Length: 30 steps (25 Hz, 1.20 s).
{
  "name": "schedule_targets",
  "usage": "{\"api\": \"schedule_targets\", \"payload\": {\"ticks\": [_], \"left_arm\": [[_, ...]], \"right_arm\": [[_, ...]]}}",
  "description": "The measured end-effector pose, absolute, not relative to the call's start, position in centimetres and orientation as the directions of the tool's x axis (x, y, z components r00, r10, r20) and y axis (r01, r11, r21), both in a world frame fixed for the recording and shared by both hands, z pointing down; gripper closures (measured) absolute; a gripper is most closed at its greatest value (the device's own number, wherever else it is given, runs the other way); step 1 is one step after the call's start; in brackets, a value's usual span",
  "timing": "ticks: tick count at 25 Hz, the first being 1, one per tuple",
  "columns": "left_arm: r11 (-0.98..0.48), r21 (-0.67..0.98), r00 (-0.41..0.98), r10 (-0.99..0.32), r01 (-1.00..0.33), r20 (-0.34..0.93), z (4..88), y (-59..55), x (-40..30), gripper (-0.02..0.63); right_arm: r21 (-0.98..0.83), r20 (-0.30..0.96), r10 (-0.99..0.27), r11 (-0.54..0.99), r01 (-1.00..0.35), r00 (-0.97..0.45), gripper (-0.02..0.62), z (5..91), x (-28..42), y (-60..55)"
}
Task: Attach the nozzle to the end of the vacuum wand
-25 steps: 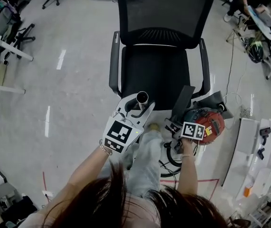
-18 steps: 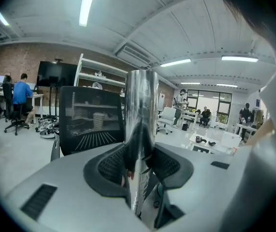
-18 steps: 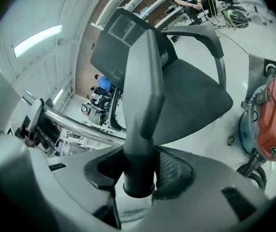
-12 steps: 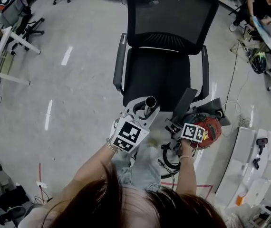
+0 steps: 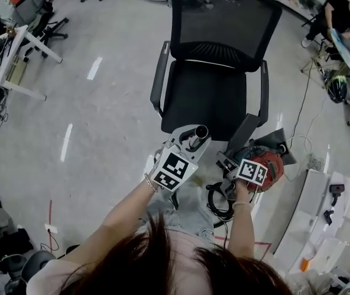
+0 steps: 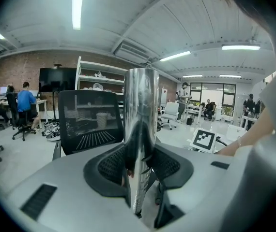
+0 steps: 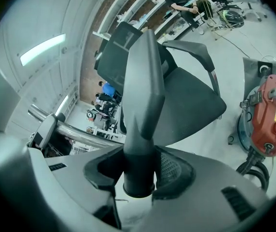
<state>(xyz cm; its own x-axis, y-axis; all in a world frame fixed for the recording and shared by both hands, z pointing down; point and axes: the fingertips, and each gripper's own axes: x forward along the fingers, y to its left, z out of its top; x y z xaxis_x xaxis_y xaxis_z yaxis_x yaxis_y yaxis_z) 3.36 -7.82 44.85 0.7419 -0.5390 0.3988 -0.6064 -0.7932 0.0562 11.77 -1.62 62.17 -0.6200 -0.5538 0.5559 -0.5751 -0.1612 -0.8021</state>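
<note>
Nozzle [image 7: 145, 95]: dark matte plastic, round at the collar and flattening to a long slanted tip. The right gripper [image 7: 139, 170] has its jaws clamped on the round base and holds it just before the chair's [image 5: 209, 97] seat edge, tip raised toward the seat. The wand [image 6: 140, 124], a shiny chrome tube with an open round end, is clamped upright in the left gripper [image 6: 139, 168], also at the chair's front edge, beside the nozzle but apart from it. The chair has a black mesh back and padded seat. A rounded red vacuum [image 5: 274, 165] sits on the floor near the chair's front corner.
</note>
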Motion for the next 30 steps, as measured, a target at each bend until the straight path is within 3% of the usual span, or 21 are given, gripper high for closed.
{"api": "schedule_targets", "payload": {"ticks": [30], "left_arm": [[-0.796,0.039,0.724,-0.529,-0.605,0.443,44.6,-2.7,6.0,0.453]], "right_arm": [[-0.815,0.452,-0.643,-0.015,-0.580,-0.618,0.417,54.2,14.7,2.5]]}}
